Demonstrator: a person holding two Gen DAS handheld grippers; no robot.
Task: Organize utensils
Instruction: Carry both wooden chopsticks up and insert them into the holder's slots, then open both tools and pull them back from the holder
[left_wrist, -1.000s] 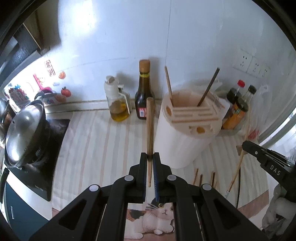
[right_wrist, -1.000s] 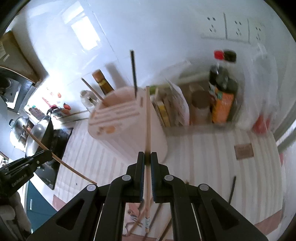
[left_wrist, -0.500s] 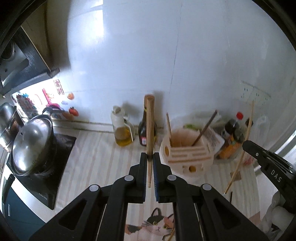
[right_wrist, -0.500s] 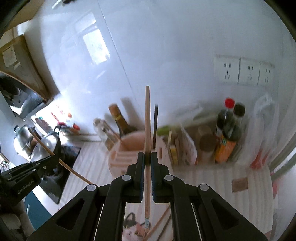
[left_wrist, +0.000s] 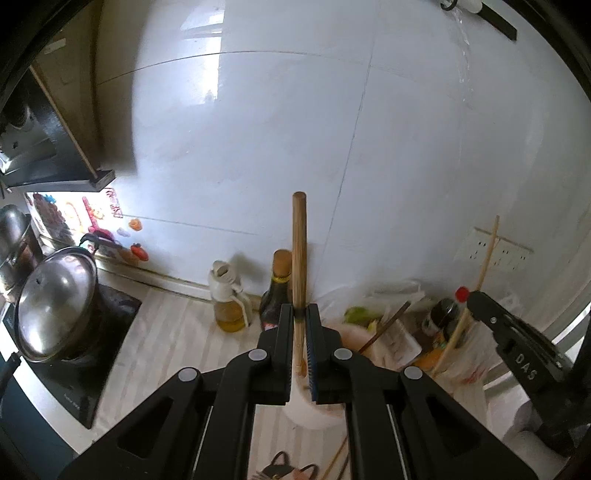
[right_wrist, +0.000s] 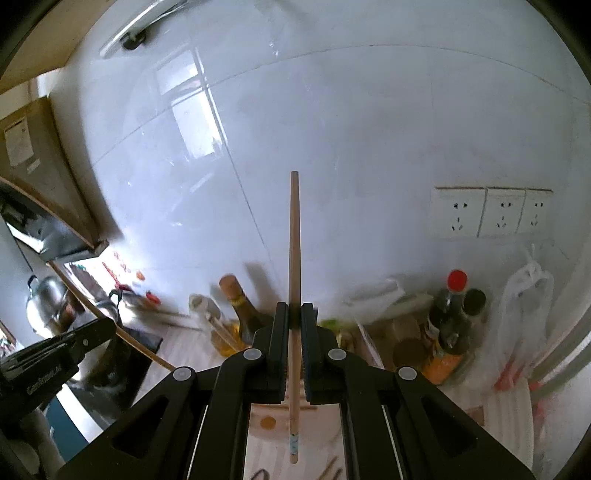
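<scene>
My left gripper (left_wrist: 299, 314) is shut on a thick brown wooden chopstick (left_wrist: 299, 251) that stands upright in front of the wall. My right gripper (right_wrist: 295, 312) is shut on a thin pale wooden chopstick (right_wrist: 294, 258), also upright. Both are raised above the pink and white utensil holder (left_wrist: 354, 343), which is mostly hidden behind the jaws; a dark chopstick (left_wrist: 386, 325) leans in it. The right gripper (left_wrist: 476, 299) with its pale chopstick (left_wrist: 484, 258) shows at the right of the left wrist view. The left gripper (right_wrist: 107, 325) shows at the left of the right wrist view.
An oil bottle (left_wrist: 227, 299) and a dark sauce bottle (left_wrist: 279, 291) stand by the wall. Sauce bottles (right_wrist: 452, 325) and a plastic bag (right_wrist: 524, 295) are at the right. A lidded steel pot (left_wrist: 55, 302) sits on the stove at the left. Loose chopsticks (left_wrist: 336, 461) lie on the striped mat.
Both grippers have risen and tilted up with their chopsticks still held. The holder has dropped lower in both views, now largely behind the jaws.
</scene>
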